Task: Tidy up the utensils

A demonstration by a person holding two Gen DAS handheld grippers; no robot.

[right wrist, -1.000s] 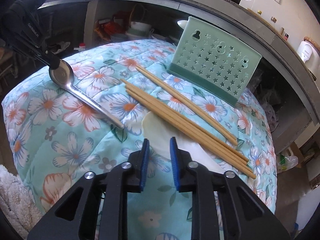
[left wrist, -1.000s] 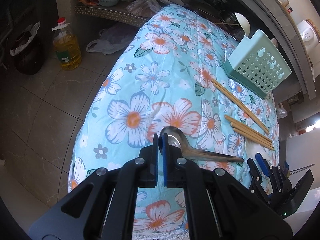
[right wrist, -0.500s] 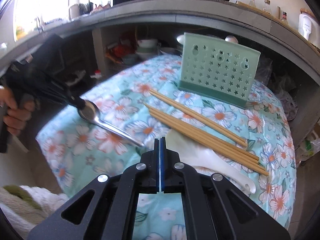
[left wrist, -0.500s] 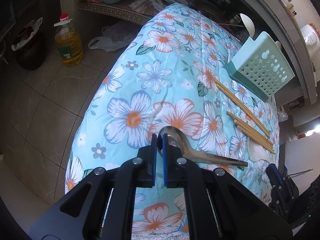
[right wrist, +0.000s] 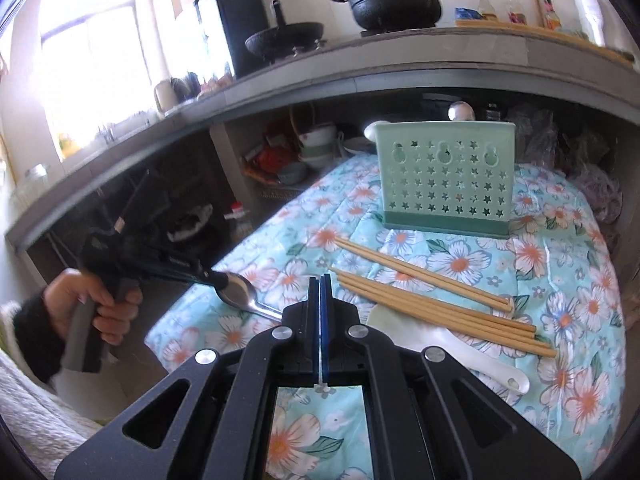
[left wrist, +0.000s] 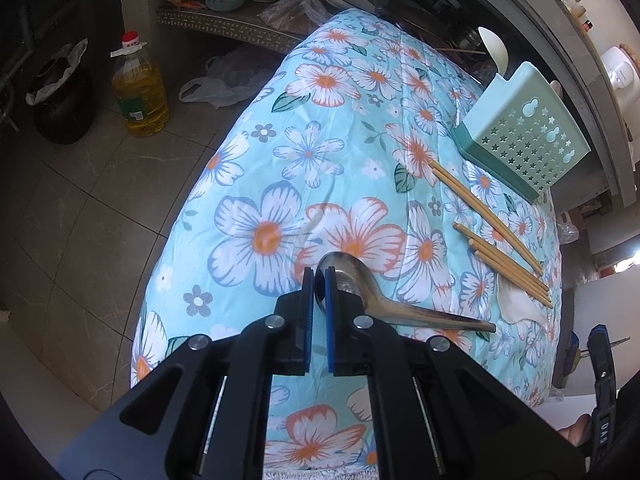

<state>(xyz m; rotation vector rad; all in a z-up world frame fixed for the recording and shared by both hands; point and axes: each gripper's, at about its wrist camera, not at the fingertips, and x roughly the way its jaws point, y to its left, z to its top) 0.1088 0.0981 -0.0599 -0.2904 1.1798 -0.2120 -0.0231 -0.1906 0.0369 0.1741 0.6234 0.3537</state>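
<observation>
We held the metal spoon (left wrist: pixel 362 284) by the rim of its bowl, pinched between the blue pads of our left gripper (left wrist: pixel 319 280), with the handle running out toward four o'clock in the left wrist view and its tip hanging just over the flowered quilt (left wrist: pixel 260 184). Whether the handle touched the cloth we could not tell. The green star-punched holder (left wrist: pixel 528 136) stood at about two o'clock from the spoon, well apart, at the quilt's far edge. Between them lay the wooden chopsticks (left wrist: pixel 504 264), a bunch and one longer pair, with the white ladle-shaped spoon (right wrist: pixel 448 344) partly under the bunch.

Our right gripper (right wrist: pixel 320 292) had its pads pressed flat together with nothing between them; it hung above the near end of the chopsticks, empty.

To carry the step well, we judged that the grip was the weak point: a pinch on a curved bowl rim lets a long handle swing. We would have lifted slowly, kept the handle from dragging across the chopsticks, and turned the spoon handle-down before lowering it into the holder's open top. The holder looked light, so a nudge could tip it; the free right gripper could steady its wall.
</observation>
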